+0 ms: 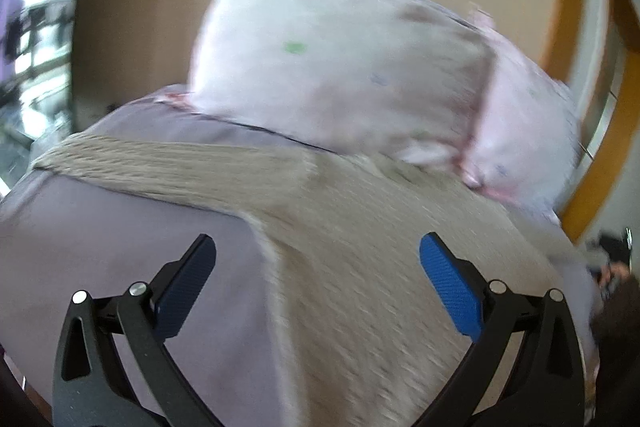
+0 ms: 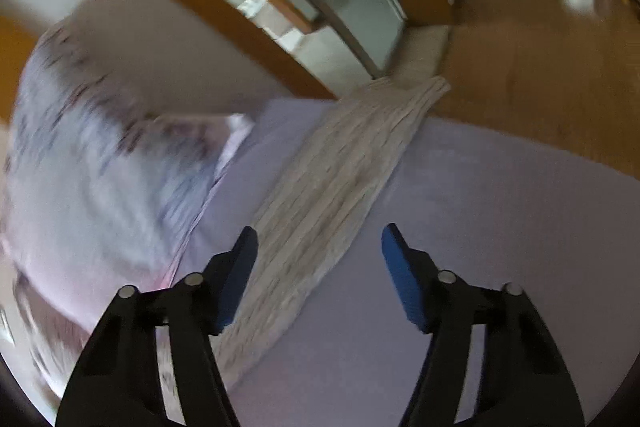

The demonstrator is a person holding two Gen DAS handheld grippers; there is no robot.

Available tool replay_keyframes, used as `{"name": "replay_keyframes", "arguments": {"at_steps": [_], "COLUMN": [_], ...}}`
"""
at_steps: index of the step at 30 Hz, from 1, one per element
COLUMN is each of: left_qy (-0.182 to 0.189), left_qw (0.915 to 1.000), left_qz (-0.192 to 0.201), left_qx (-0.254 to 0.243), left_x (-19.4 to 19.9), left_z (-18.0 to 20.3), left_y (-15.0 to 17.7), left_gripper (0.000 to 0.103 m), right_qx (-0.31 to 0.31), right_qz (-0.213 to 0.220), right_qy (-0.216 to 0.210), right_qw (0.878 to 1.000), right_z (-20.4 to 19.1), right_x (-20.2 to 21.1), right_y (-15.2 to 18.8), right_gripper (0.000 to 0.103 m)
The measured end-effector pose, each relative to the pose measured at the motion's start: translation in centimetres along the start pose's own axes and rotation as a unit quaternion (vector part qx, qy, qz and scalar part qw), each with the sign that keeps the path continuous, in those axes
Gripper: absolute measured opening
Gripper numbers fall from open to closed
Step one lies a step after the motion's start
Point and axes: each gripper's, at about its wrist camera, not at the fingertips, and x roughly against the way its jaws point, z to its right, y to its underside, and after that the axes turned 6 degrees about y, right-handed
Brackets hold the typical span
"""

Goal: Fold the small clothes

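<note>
A beige knitted sweater [image 1: 360, 267] lies spread flat on a lavender bed sheet [image 1: 120, 247], one sleeve [image 1: 160, 163] stretched out to the left. My left gripper [image 1: 318, 275] is open and empty, hovering above the sweater's body near the armpit. In the right wrist view the other sleeve [image 2: 332, 187] runs as a long strip toward the bed's far edge. My right gripper [image 2: 320, 267] is open and empty above that sleeve's near part. Both views are motion-blurred.
A pale patterned pillow [image 1: 340, 67] rests against the beige wall behind the sweater; it also shows in the right wrist view [image 2: 100, 167]. A wooden door frame [image 2: 260, 39] and wooden floor [image 2: 540, 67] lie beyond the lavender bed sheet [image 2: 480, 227].
</note>
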Motion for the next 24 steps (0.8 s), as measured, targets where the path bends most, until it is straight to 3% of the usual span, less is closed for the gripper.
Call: {"name": "replay_keyframes", "arguments": {"at_steps": [4, 5, 7, 8, 12, 15, 18, 21, 22, 24], "left_qy": [-0.026, -0.029, -0.03, -0.034, -0.075, -0.096, -0.113, -0.114, -0.109, -0.091], "left_qw": [0.997, 0.9957, 0.9924, 0.9907, 0.9858, 0.9834, 0.9788, 0.9706, 0.9678, 0.9602], "left_qz": [0.022, 0.026, 0.035, 0.039, 0.046, 0.055, 0.062, 0.069, 0.068, 0.066], "left_qx": [0.07, 0.084, 0.114, 0.126, 0.144, 0.144, 0.159, 0.2, 0.217, 0.256], "left_x": [-0.4, -0.4, -0.1, 0.2, 1.0, 1.6, 1.9, 1.9, 1.8, 1.5], "left_z": [-4.5, -5.4, -7.3, -8.1, -10.8, -12.2, -14.1, -16.0, -16.7, -18.3], "left_y": [-1.6, -1.7, -1.9, -1.8, -1.7, -1.9, -2.4, -2.6, -2.6, -2.7], "left_gripper": [0.101, 0.101, 0.101, 0.101, 0.101, 0.101, 0.101, 0.101, 0.101, 0.101], "right_qx": [-0.02, -0.023, -0.022, -0.018, 0.033, 0.145, 0.257, 0.369, 0.415, 0.483], "right_qz": [0.009, 0.012, 0.017, 0.015, 0.061, 0.112, 0.12, 0.091, 0.068, 0.009], "right_qy": [0.007, 0.002, 0.003, 0.001, -0.009, -0.065, -0.152, -0.242, -0.27, -0.291], "right_qw": [1.0, 1.0, 1.0, 1.0, 0.998, 0.981, 0.947, 0.893, 0.866, 0.826], "right_z": [-0.6, -0.4, -0.6, -0.5, -2.0, -8.2, -16.4, -23.8, -26.3, -29.3], "right_x": [-2.8, -2.9, -4.2, -4.9, -2.4, 2.0, 5.9, 8.8, 9.3, 9.0], "right_y": [-1.2, -1.2, -1.4, -1.5, -0.8, 2.5, 8.6, 17.3, 21.5, 28.0], "right_gripper": [0.049, 0.042, 0.018, 0.012, 0.008, 0.008, 0.008, 0.008, 0.008, 0.013]}}
